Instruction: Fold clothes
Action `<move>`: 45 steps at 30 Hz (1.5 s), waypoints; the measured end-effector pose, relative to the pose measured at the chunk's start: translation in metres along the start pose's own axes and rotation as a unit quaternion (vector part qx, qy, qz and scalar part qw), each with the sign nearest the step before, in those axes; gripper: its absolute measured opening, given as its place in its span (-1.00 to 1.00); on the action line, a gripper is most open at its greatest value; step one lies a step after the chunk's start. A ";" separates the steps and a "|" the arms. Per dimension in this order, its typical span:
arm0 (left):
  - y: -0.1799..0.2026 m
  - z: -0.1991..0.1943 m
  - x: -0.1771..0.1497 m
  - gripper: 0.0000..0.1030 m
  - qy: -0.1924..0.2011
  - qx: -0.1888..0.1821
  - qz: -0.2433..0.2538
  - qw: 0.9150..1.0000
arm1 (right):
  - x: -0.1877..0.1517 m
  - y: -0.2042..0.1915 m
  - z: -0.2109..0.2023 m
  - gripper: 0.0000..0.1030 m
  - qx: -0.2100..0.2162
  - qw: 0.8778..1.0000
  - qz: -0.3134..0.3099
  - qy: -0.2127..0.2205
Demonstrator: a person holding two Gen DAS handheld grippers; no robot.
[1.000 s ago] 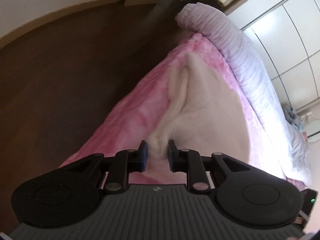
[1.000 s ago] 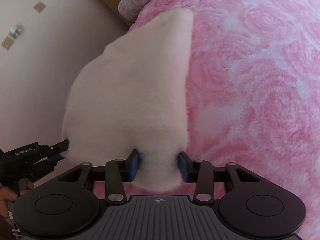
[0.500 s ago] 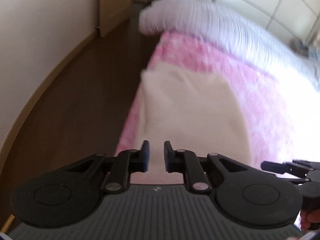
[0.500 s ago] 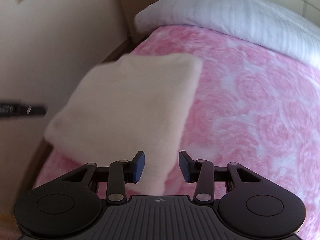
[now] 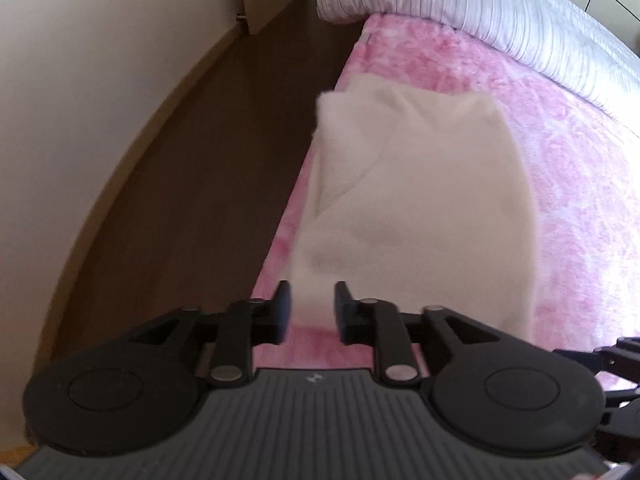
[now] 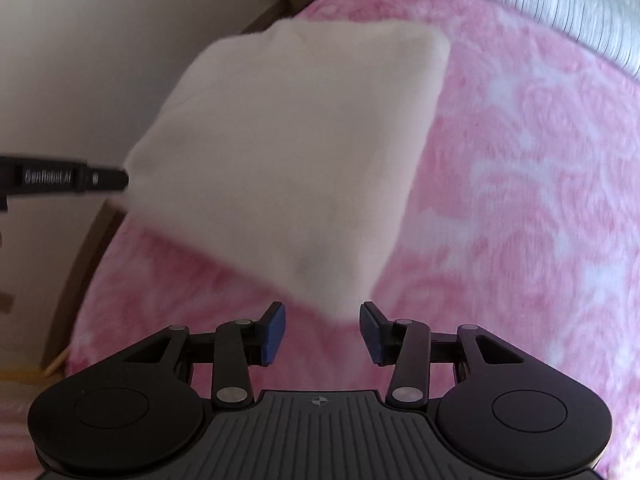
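Observation:
A cream garment (image 5: 420, 200) lies folded into a rough rectangle on the pink fleecy blanket (image 5: 580, 208), near the bed's left edge. My left gripper (image 5: 311, 308) is open, its fingers straddling the garment's near left corner. In the right wrist view the same garment (image 6: 300, 140) fills the middle. My right gripper (image 6: 322, 328) is open, and the garment's near corner ends just ahead of its blue pads (image 6: 274, 332). The left gripper (image 6: 60, 178) comes in from the left there, its tip at the garment's left corner.
A striped pale lilac duvet (image 5: 500, 8) is rolled up along the far side of the pink blanket (image 6: 520, 200). Dark wooden floor (image 5: 200, 200) and a cream wall (image 5: 80, 60) run along the bed's left edge. The right gripper (image 5: 616, 360) shows at the frame's right edge.
Both grippers held the lifted garment a second ago. They have let go of it and drawn back, and it now lies flat and folded on the blanket.

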State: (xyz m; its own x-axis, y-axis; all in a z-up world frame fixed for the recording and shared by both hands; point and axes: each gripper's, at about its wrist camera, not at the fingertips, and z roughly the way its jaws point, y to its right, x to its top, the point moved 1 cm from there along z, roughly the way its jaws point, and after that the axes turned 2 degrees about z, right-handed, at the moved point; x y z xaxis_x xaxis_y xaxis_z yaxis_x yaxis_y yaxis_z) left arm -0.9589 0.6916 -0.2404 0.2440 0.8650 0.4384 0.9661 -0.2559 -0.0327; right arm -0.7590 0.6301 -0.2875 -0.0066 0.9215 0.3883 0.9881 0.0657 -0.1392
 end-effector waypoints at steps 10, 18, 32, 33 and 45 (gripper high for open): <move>0.025 -0.100 0.001 -0.16 0.003 -0.013 -0.040 0.999 | 0.011 0.001 -0.083 -0.12 0.014 1.000 -0.012 -0.001; 0.055 -0.160 0.000 0.08 0.031 0.007 -0.037 0.999 | 0.022 0.005 -0.158 0.01 0.006 0.998 -0.009 0.060; 0.128 -0.234 -0.045 0.22 0.053 0.031 -0.131 0.990 | -0.003 0.067 -0.246 0.04 0.048 0.993 -0.020 0.103; 0.138 -0.234 -0.047 0.22 0.054 0.035 -0.130 0.989 | -0.006 0.072 -0.248 0.04 0.046 0.994 -0.023 0.098; 0.232 -0.253 -0.090 0.21 0.048 0.062 -0.165 0.983 | -0.060 0.123 -0.277 0.04 0.040 0.992 -0.091 0.072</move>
State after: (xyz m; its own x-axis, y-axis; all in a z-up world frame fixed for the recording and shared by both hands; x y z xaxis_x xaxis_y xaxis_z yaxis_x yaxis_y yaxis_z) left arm -0.7781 0.4456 -0.0602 -0.0887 0.8457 0.5263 0.9955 0.0928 0.0185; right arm -0.5950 0.4771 -0.0758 -0.1555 0.8275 0.5395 0.9570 0.2616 -0.1254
